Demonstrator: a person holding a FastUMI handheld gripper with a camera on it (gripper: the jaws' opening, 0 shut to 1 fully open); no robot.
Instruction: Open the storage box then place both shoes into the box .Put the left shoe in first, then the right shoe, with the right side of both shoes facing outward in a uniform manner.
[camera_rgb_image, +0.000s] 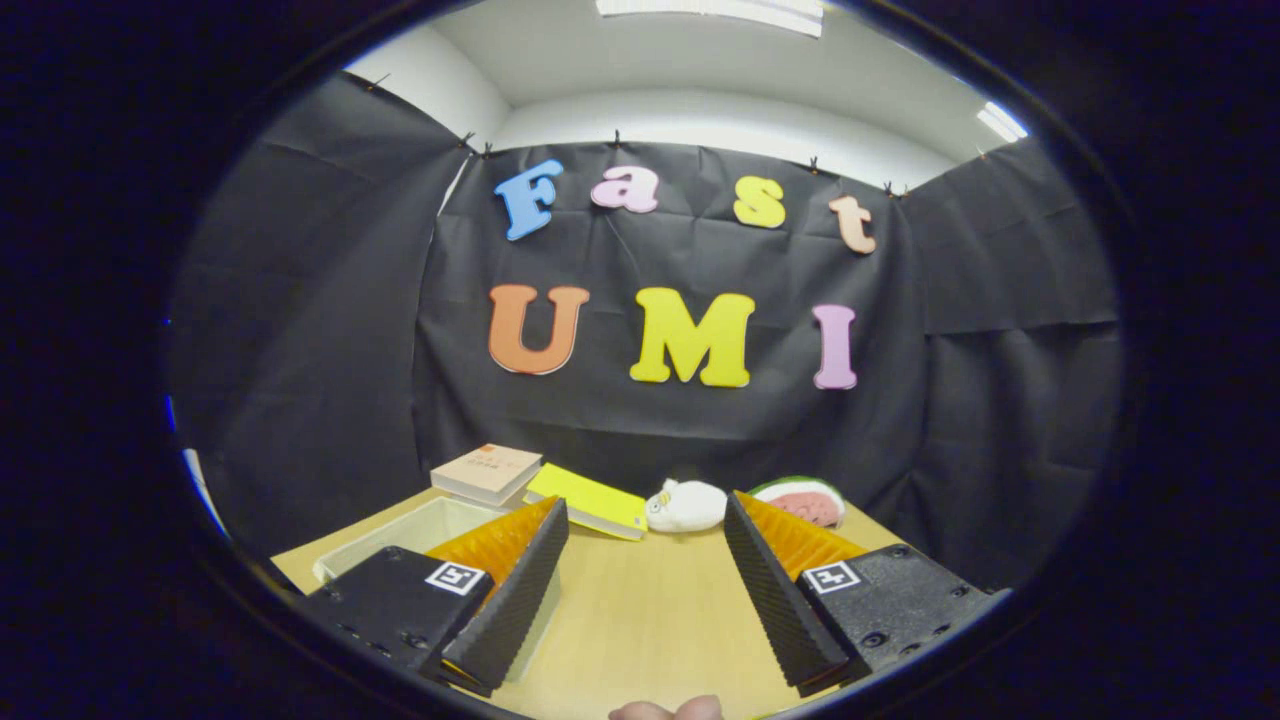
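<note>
One gripper (645, 545) shows at the bottom of the frame, its two fingers (515, 590) spread wide apart and holding nothing, bare wooden desk (640, 610) between them. One pale storage box (420, 530) sits at lower left, partly behind the left finger; its contents cannot be told. Beyond the fingers lie two books (487, 470), one yellow folder (590, 500), one white plush toy (688, 505) and one watermelon-slice toy (805, 500).

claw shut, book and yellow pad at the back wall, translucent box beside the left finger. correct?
Not quite: the gripper view shows the claw open, fingers wide apart over bare table. The rest holds: book and yellow pad at the back wall, translucent box beside the left finger.
</note>
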